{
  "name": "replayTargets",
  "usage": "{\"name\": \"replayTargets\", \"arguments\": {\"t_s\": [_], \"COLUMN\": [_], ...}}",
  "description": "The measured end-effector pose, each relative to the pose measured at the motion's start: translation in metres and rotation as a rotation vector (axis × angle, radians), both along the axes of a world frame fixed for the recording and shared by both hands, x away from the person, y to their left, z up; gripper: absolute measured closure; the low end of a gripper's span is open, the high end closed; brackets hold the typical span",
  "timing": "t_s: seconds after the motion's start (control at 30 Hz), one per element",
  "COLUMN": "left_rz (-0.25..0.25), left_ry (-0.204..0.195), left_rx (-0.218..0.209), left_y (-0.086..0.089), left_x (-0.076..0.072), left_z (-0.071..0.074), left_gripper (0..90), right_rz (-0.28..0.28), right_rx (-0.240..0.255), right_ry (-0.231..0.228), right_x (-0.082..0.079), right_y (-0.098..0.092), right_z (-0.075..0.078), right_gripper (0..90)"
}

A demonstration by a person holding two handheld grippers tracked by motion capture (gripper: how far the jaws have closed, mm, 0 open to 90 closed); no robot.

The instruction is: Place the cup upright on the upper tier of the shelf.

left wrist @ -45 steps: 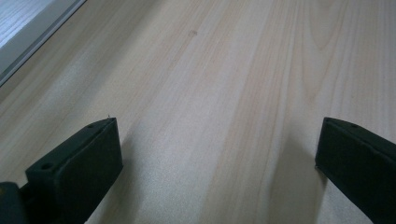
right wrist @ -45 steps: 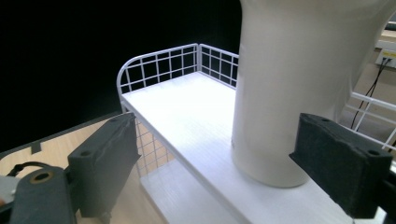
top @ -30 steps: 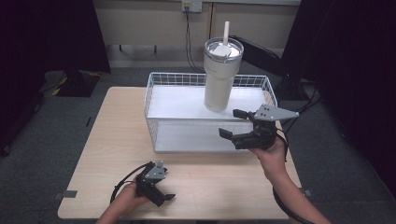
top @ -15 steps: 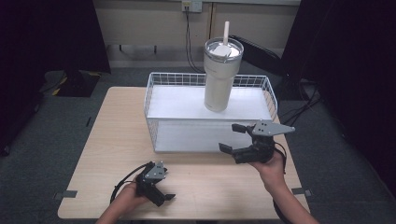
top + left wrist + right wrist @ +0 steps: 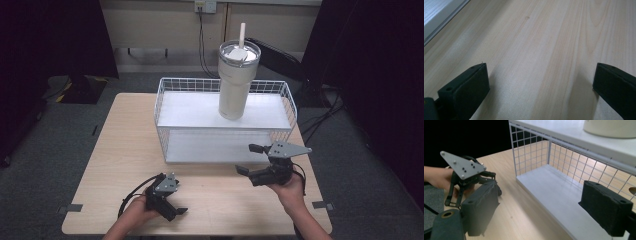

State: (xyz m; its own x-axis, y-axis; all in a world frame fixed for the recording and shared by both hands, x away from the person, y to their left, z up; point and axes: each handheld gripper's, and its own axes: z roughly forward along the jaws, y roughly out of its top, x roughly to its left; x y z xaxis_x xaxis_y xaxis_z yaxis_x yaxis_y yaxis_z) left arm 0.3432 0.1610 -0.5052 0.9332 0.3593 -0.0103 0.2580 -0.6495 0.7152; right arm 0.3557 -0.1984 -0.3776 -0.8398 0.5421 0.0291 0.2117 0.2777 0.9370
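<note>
A tall cream tumbler (image 5: 235,80) with a lid and a white straw stands upright on the upper shelf of a white wire rack (image 5: 165,100); its base (image 5: 611,126) shows in the right gripper view. My right gripper (image 5: 248,159) is held open just in front of the rack's lower right corner, nothing between its jaws (image 5: 541,187). It faces the lower shelf board (image 5: 559,192). My left gripper (image 5: 175,202) rests low over the wooden table (image 5: 115,145) near the front edge, open and empty (image 5: 540,70).
The rack takes up the back middle of the table. The left hand and its gripper with the grey plate (image 5: 464,168) lie across from the right jaws. Cables (image 5: 202,45) hang on the wall behind. Grey carpet surrounds the table.
My right gripper has come down and back toward the table's front edge, away from the rack's upper level, still open. The left gripper has stayed put.
</note>
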Motion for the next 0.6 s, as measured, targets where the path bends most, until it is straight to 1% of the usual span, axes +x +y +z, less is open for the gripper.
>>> {"name": "replayTargets", "arguments": {"t_s": [0.17,0.2,0.27,0.3,0.33,0.37,0.4,0.43,0.5,0.53,0.57,0.6], "left_rz": [0.000,0.000,0.000,0.000,0.000,0.001,0.001,0.000,0.001,0.001,0.001,0.001], "left_ry": [0.000,0.000,0.000,0.000,0.000,0.001,0.001,0.000,0.001,0.001,0.000,0.001], "left_rx": [0.000,0.000,0.000,0.000,0.000,0.000,0.000,0.000,-0.001,-0.001,-0.001,-0.001], "left_y": [0.000,0.000,0.000,0.000,0.000,0.000,0.000,0.000,0.000,0.000,0.000,0.000], "left_x": [0.000,0.000,0.000,0.000,0.000,0.000,0.000,0.000,0.000,0.000,0.000,0.000], "left_z": [0.000,0.000,0.000,0.000,0.000,0.000,0.000,0.000,0.000,0.000,0.000,0.000], "left_gripper": [0.0,0.0,0.0,0.0,0.0,0.0,0.0,0.0,0.0,0.0,0.0,0.0], "right_rz": [0.010,0.013,0.019,0.019,0.028,0.031,0.031,0.034,0.037,0.037,0.036,0.036], "right_rx": [-0.021,-0.032,-0.047,-0.047,-0.069,-0.072,-0.072,-0.075,-0.082,-0.082,-0.096,-0.096], "right_ry": [0.019,0.027,0.032,0.032,0.044,0.051,0.051,0.061,0.084,0.084,0.106,0.106], "right_x": [-0.003,-0.004,-0.006,-0.006,-0.009,-0.010,-0.010,-0.010,-0.012,-0.012,-0.013,-0.013], "right_y": [0.000,0.000,0.001,0.001,0.002,0.002,0.002,0.002,0.002,0.002,0.001,0.001], "right_z": [-0.015,-0.024,-0.032,-0.032,-0.045,-0.049,-0.049,-0.054,-0.070,-0.070,-0.080,-0.080], "right_gripper": [14.0,14.0,14.0,14.0,14.0,14.0,14.0,13.9,14.0,14.0,14.0,14.0]}}
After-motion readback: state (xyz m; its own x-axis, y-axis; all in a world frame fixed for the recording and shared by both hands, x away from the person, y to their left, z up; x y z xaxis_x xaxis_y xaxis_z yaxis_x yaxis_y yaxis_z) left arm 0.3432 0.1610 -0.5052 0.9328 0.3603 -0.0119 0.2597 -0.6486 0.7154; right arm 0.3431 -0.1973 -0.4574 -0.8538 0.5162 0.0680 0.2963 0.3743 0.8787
